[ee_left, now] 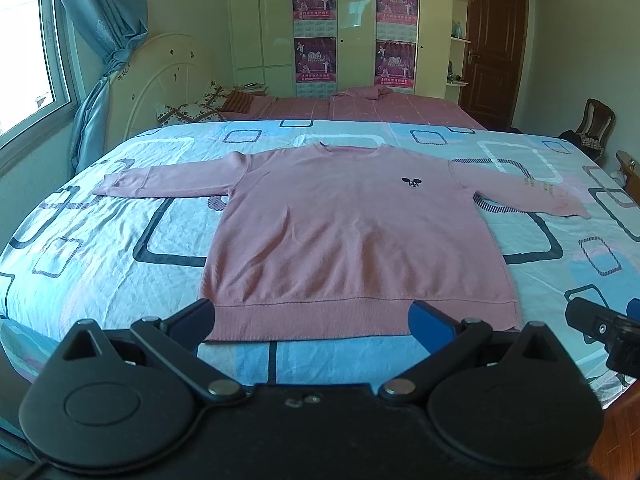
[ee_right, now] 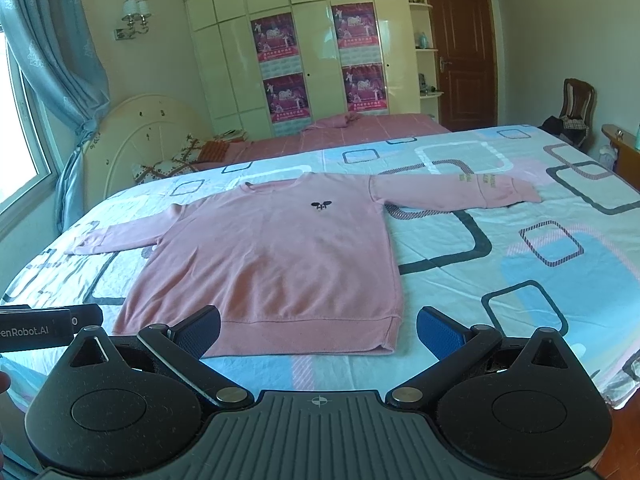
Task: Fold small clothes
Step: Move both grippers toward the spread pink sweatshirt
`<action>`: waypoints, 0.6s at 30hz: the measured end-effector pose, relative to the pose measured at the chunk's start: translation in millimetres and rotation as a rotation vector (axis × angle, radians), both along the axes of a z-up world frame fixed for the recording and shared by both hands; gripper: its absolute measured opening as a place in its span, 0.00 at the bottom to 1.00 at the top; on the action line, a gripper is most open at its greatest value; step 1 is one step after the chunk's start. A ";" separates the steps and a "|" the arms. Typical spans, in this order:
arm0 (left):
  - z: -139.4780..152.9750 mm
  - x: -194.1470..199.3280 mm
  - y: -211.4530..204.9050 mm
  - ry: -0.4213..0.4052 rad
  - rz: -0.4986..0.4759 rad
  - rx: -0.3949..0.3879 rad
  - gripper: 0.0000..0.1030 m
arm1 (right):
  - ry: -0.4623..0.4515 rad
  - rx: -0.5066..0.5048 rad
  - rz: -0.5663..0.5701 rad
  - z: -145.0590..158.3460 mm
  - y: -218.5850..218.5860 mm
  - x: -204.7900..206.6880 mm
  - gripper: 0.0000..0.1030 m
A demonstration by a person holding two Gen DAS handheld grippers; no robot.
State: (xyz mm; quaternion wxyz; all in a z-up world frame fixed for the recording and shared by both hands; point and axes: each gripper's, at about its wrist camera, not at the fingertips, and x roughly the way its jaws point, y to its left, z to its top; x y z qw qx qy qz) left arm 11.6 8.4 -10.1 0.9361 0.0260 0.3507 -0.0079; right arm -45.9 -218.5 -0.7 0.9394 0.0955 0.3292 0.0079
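A pink long-sleeved sweatshirt (ee_left: 340,232) lies flat and face up on the bed, both sleeves spread out sideways, a small dark logo on the chest. It also shows in the right wrist view (ee_right: 272,264). My left gripper (ee_left: 312,320) is open and empty, hovering just in front of the sweatshirt's bottom hem. My right gripper (ee_right: 318,332) is open and empty, near the hem's right corner. The right gripper also shows at the right edge of the left wrist view (ee_left: 604,326).
The bed carries a light blue and pink sheet (ee_left: 120,240) with dark rectangle prints. A second bed with a pink cover (ee_left: 360,108) stands behind. A wardrobe (ee_left: 340,20), a brown door (ee_left: 496,40) and a chair (ee_left: 596,124) are at the back and right.
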 end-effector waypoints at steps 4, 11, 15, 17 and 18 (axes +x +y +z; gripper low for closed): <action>0.0 2.0 -0.8 0.018 0.001 -0.015 0.99 | -0.001 0.000 -0.001 -1.6 -2.6 1.3 1.00; -3.0 9.8 -5.2 0.044 0.004 -0.015 0.99 | 0.000 0.005 -0.004 -3.5 -6.6 3.5 1.00; -3.8 9.8 -6.5 0.088 0.006 0.001 0.99 | 0.003 0.005 -0.006 -4.6 -8.4 6.0 1.00; -4.4 13.7 -8.1 0.102 0.008 -0.004 0.99 | 0.006 0.005 -0.009 -5.9 -10.5 8.8 1.00; -4.9 15.4 -8.5 0.104 0.009 -0.004 0.99 | 0.006 0.007 -0.009 -6.4 -11.8 10.4 1.00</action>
